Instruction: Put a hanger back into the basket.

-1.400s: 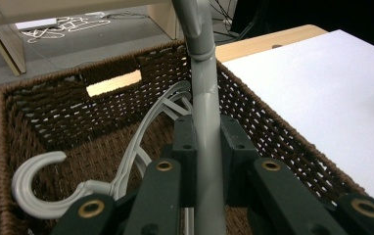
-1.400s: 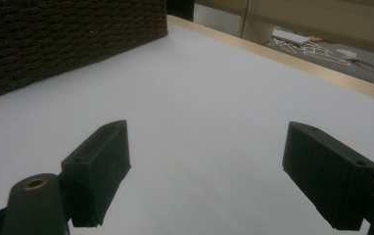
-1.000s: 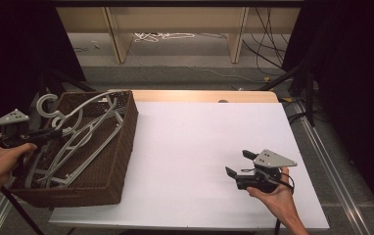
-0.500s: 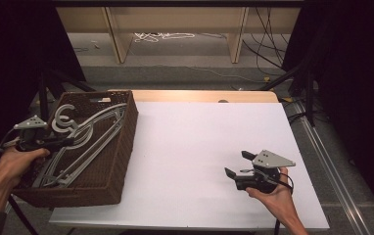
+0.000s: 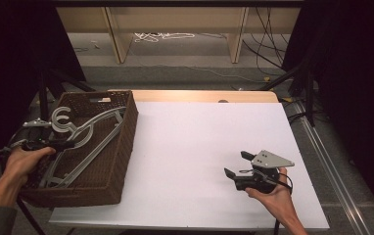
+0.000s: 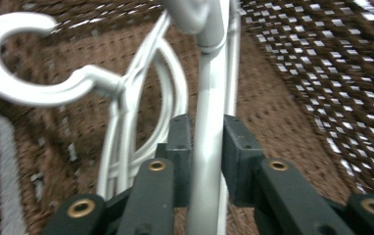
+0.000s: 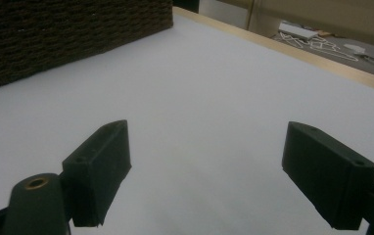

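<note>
Grey plastic hangers [image 5: 84, 142] lie in a dark wicker basket [image 5: 126, 142] at the table's left edge. My left gripper [image 5: 62, 145] reaches into the basket from its left side. In the left gripper view its jaws [image 6: 207, 147] flank the straight bar of one hanger [image 6: 209, 98]. The pads still lie against the bar, though the jaws have just been opening a little. A second hanger's hook [image 6: 23, 88] curls at the upper left there. My right gripper [image 5: 237, 164] rests open on the white sheet at the front right, nothing between its jaws [image 7: 207, 166].
The white sheet [image 5: 199, 142] covers most of the table, with a wooden strip [image 5: 199, 95] along its far edge. The basket's woven wall [image 7: 67, 34] stands far off in the right gripper view. Beyond the table are table legs and cables on the floor.
My left hand has come down and inward with the hanger, which now lies lower in the basket. The right gripper has stayed where it was.
</note>
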A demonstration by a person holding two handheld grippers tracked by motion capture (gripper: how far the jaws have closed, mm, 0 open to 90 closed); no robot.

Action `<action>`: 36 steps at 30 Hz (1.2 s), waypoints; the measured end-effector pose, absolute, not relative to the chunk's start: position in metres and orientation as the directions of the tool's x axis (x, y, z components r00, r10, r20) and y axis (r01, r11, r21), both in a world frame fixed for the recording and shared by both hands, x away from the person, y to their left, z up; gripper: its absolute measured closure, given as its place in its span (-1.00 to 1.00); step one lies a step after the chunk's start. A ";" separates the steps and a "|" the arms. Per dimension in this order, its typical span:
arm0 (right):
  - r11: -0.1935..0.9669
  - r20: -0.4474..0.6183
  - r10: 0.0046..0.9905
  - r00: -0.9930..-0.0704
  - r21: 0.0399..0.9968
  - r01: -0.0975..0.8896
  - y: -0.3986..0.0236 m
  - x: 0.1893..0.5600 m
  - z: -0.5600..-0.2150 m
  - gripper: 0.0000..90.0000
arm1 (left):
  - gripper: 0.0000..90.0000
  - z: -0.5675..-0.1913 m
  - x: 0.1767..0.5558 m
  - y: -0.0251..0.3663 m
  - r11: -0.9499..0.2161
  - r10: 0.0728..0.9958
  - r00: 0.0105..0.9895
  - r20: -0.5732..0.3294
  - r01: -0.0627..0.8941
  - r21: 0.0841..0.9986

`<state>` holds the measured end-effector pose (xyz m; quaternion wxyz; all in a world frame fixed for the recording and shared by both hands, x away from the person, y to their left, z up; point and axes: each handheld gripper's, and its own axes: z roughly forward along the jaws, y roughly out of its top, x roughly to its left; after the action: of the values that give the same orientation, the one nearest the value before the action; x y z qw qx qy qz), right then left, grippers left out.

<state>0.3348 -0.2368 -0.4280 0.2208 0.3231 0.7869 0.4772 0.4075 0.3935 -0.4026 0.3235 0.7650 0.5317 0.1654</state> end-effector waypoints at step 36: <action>0.294 -0.014 0.730 -0.683 0.909 0.295 -0.237 0.334 -0.428 -0.59 | -0.46 -0.358 0.371 0.351 0.022 0.957 0.243 -0.159 0.485 0.874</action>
<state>0.3340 -0.2371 -0.4279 0.2205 0.3315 0.7734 0.4933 0.3706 0.3506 -0.3580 0.4489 0.6480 0.5563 0.2627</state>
